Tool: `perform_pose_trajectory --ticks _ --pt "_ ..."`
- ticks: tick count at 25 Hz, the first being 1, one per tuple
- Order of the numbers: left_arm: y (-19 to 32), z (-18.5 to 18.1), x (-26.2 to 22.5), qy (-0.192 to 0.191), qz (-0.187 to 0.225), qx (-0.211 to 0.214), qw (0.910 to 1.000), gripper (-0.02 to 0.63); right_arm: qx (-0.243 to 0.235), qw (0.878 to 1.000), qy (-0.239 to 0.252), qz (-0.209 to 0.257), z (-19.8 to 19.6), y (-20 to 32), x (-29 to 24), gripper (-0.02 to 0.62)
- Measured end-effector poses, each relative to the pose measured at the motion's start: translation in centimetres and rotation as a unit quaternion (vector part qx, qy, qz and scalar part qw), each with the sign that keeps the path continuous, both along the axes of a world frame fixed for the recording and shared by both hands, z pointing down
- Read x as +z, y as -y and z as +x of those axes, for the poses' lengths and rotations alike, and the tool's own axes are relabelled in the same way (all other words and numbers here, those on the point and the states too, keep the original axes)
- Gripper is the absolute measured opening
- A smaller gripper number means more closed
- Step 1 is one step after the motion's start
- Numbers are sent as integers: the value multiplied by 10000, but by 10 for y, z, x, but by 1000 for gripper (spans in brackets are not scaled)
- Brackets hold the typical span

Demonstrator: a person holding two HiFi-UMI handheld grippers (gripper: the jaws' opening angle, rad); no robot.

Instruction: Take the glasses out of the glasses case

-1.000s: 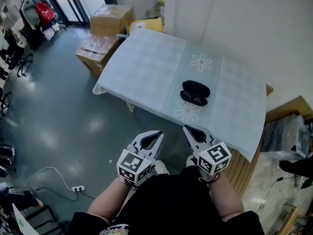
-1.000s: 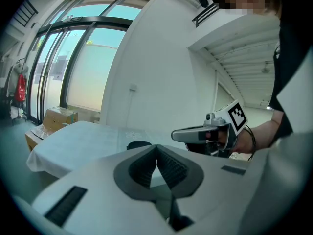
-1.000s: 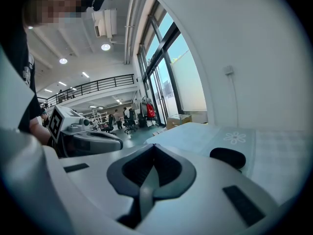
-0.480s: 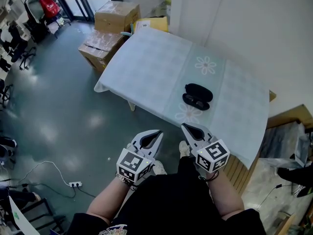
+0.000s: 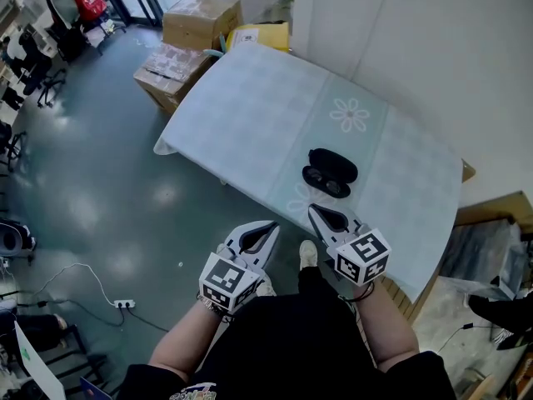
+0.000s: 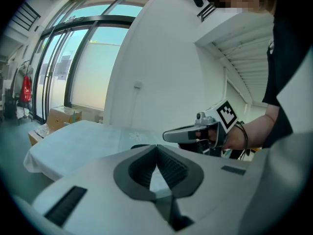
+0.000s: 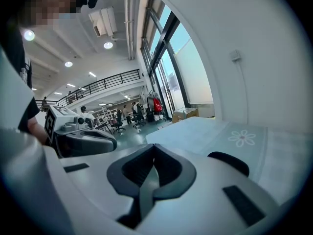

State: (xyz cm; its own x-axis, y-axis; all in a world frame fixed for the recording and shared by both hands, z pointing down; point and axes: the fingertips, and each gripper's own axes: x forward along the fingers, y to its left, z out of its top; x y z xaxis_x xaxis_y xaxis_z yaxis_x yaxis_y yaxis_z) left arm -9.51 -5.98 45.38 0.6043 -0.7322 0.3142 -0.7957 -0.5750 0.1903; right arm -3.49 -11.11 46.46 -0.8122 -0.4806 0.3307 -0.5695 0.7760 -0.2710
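Head view: the open glasses case (image 5: 331,172) lies on the table (image 5: 250,115) just ahead of the right gripper (image 5: 314,214) and ahead-right of the left gripper (image 5: 271,227); the glasses (image 5: 325,182) inside are barely discernible.

Left gripper view: jaws pressed together, empty, hiding most of the case.

Right gripper view: jaws together, empty; the case is half cut off behind them.
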Motion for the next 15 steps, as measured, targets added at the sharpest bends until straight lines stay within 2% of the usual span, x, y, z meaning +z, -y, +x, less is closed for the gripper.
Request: perform_pose_trajectory --ticks 5,15 --pt "17 21 6 45 -1 58 10000 29 -95 9999 -101 -81 16 22 8 23" --pt "49 55 25 -142 -155 16 9998 29 -317 9984 -397 -236 42 59 34 25"
